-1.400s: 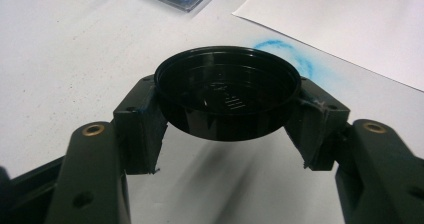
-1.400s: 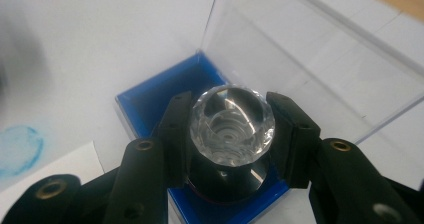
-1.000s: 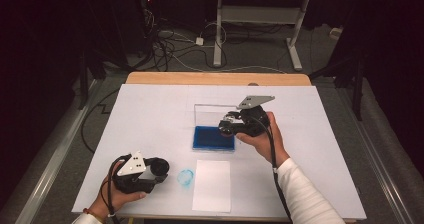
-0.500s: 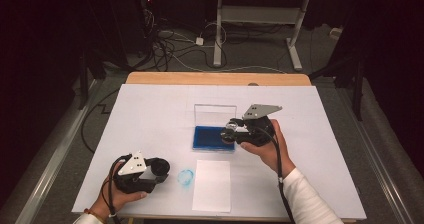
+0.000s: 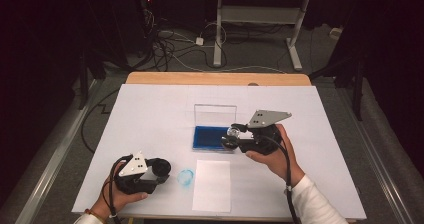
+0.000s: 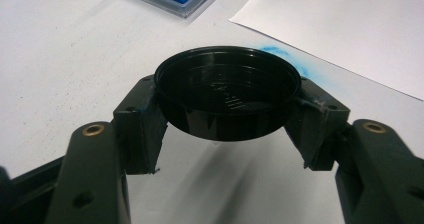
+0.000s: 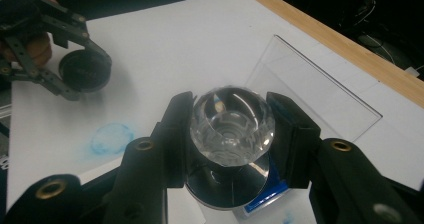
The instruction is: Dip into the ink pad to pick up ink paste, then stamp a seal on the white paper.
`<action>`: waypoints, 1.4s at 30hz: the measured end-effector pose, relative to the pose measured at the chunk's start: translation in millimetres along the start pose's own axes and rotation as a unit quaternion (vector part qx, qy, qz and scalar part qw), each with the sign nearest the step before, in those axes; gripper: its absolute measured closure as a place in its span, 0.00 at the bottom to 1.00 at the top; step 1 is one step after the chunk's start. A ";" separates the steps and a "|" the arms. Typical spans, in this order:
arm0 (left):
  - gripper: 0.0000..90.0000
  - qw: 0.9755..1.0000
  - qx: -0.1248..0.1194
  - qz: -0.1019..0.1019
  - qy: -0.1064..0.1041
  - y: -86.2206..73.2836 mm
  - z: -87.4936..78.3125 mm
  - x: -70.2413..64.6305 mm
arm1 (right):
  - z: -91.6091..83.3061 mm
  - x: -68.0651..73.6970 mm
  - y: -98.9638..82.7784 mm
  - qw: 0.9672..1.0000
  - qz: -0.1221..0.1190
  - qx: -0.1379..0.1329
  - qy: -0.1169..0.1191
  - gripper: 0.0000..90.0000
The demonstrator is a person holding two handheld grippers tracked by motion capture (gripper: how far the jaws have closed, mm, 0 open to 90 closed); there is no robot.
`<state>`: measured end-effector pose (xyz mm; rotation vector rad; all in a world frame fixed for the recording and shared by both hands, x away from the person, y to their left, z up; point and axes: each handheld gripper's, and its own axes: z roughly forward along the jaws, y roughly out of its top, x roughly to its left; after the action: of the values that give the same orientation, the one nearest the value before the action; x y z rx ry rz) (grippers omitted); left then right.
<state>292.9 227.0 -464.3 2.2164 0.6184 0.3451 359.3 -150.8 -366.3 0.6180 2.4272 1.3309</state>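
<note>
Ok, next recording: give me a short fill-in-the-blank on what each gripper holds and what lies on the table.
1. The left gripper is shut on a round ____ plastic lid.
2. The right gripper grips a clear faceted stamp handle above the open ____ ink pad.
3. The round blue ink print lies directly on the table cover, beside the ____ sheet of paper.

Missing words: black; blue; white

White sheet covers the table (image 5: 150, 114); bare wooden edge (image 5: 215, 78) shows at the far side. Behind it, a dark room: grey floor (image 5: 260, 54), tangle of cables (image 5: 170, 44), white metal desk frame (image 5: 260, 19) with two legs. Metal rail (image 5: 55, 159) runs along the left.
</note>
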 end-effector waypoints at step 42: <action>0.41 1.000 -0.003 0.010 0.003 -0.9 -1.7 -0.8 | -16.0 21.5 5.0 1.000 -0.011 -0.012 0.027 0.63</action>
<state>291.2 228.1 -463.8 2.2178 0.5963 0.3631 334.6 -149.1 -354.9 0.5555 2.4500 1.3825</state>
